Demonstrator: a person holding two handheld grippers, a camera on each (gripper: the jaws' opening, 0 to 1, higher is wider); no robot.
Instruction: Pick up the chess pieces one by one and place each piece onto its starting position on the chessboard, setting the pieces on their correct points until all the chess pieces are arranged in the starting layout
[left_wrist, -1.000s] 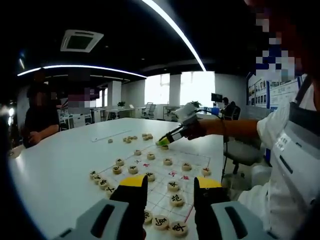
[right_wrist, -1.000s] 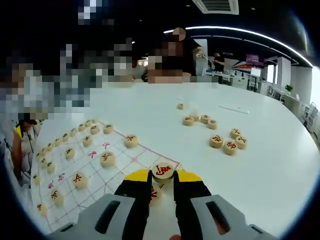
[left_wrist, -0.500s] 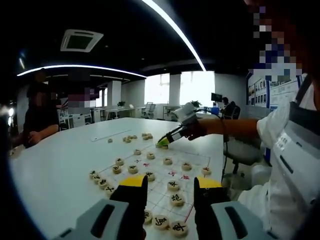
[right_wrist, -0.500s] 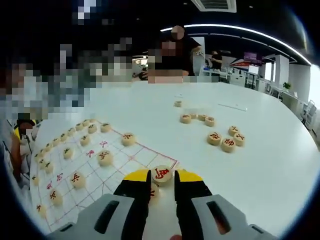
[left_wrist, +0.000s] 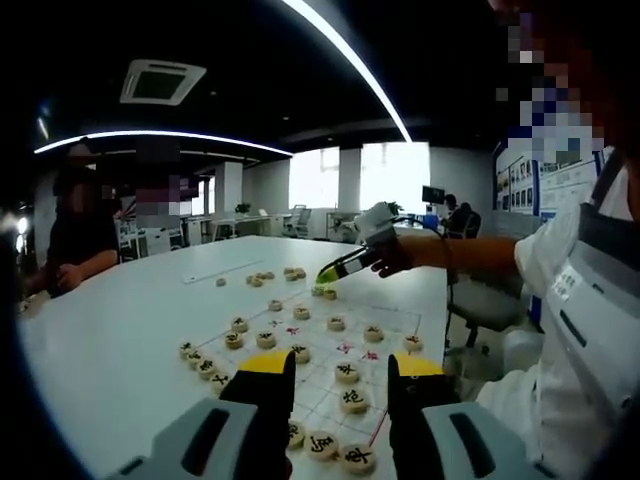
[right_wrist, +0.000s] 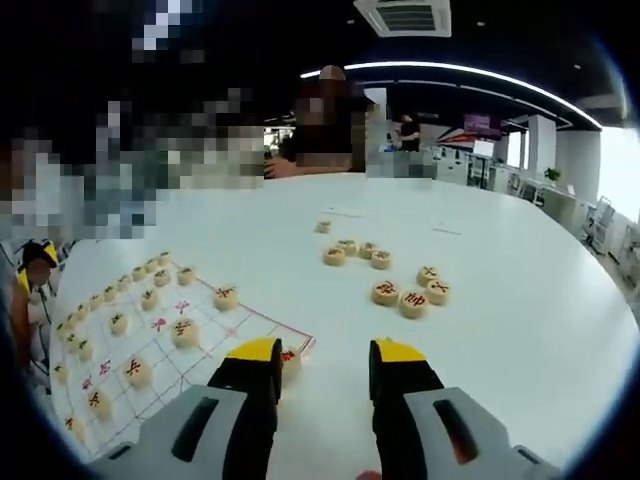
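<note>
Table (right_wrist: 520, 300): one, white and round-edged; I see it carrying everything else.

Chessboard (right_wrist: 200, 350): one, a white sheet with red grid lines, lying flat on the table at my left in the right gripper view and ahead of my jaws in the left gripper view (left_wrist: 385, 325).

Grippers: two. My left gripper (left_wrist: 340, 385) hangs above the near edge of the board, jaws standing wide with nothing between them. My right gripper (right_wrist: 325, 365) is spread wide too, empty, over the board's corner; in the left gripper view it (left_wrist: 335, 272) reaches in from the right, held just above the far edge.

Placed pieces (left_wrist: 265, 339): round pale discs, roughly eighteen that I can count across the board in the left gripper view; the nearest ones are partly hidden by my jaws.

Corner piece (right_wrist: 291, 358): one, on the board's corner point, just beside the inner face of my right gripper's left jaw, apart from the pads.

Loose pieces (right_wrist: 385, 291): seven, off the board on bare table, well ahead of my right jaws.
</note>
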